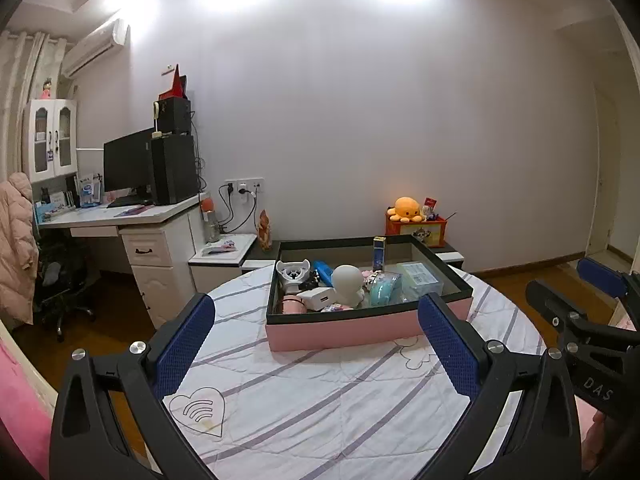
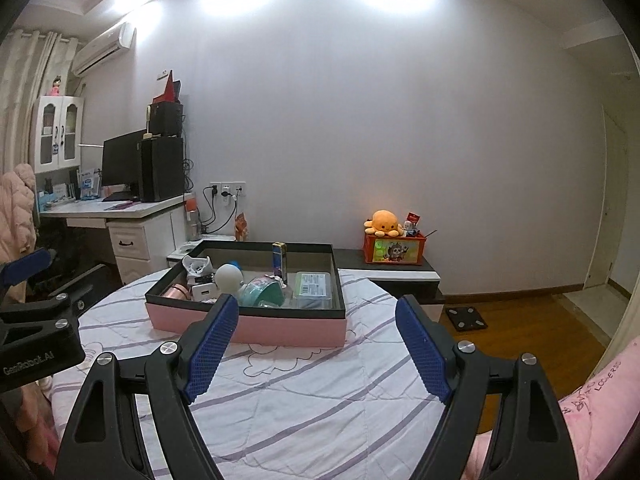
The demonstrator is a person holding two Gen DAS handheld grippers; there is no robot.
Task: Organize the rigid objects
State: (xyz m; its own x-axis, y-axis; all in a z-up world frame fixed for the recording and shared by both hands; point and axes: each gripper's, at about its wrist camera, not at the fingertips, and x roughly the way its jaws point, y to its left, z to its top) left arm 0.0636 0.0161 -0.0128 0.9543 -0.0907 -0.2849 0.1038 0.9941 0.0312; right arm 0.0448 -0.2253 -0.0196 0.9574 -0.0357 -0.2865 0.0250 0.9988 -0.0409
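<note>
A pink box with a black rim [image 1: 352,332] [image 2: 256,326] stands on the round table's striped white cloth [image 1: 320,400] [image 2: 300,400]. Inside lie a white round figure [image 1: 347,282] [image 2: 228,276], a white charger [image 1: 318,298], a pink cup [image 1: 292,306], a teal item [image 2: 264,292], a clear plastic case [image 1: 420,278] [image 2: 314,286] and an upright blue carton [image 1: 379,252] [image 2: 279,262]. My left gripper [image 1: 317,306] hovers open just short of the box's near wall, nothing between its pads. My right gripper [image 2: 317,306] is open and empty too, right of the left one.
A low dark cabinet [image 2: 400,276] behind the table bears an orange toy box [image 2: 394,250] with a plush octopus [image 2: 383,222]. A white desk with a monitor [image 1: 128,164] stands at the left. A black scale [image 2: 466,318] lies on the wooden floor. A pink sleeve [image 2: 592,412] shows at lower right.
</note>
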